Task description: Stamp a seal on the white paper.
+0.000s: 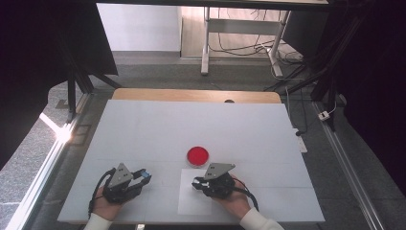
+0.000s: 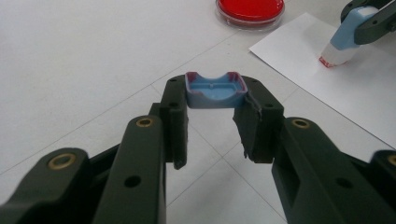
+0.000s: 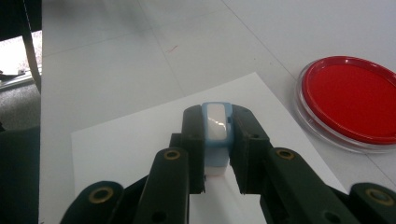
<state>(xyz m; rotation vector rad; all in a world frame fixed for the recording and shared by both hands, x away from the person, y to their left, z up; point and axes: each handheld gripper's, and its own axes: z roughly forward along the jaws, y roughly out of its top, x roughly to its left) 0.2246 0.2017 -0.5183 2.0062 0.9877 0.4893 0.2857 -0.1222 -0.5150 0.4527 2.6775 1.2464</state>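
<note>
High view: a white table point(image 1: 143, 124) carries, from largest to smallest, a sheet of white paper point(image 1: 189, 206) near its front edge, a round dish of red ink point(image 1: 197, 155) just beyond the sheet's far edge, and the two hand-held grippers. The right gripper point(image 1: 201, 183) rests over the paper, its black jaws pointing left, the person's right hand point(image 1: 237, 201) behind it. The left gripper point(image 1: 143, 176) sits well to the left of the paper, over bare table, with the left hand point(image 1: 107, 207) behind it.

Right gripper view: the jaws are closed tightly on a blue-and-white stamp point(image 3: 216, 135), clamped upright between the pads, its lower end against the paper point(image 3: 130, 140). The red dish point(image 3: 352, 100) lies to the right, just off the sheet's corner.

Left gripper view: the jaws are closed on a small blue cap point(image 2: 215, 91), held by its two sides at the jaw tips with its hollow facing up; red stains mark its rim. Farther off, the stamp point(image 2: 345, 37) stands tilted in the other gripper, its red-tinged base touching the paper point(image 2: 336, 88), with the dish point(image 2: 250, 9) beyond it.
</note>
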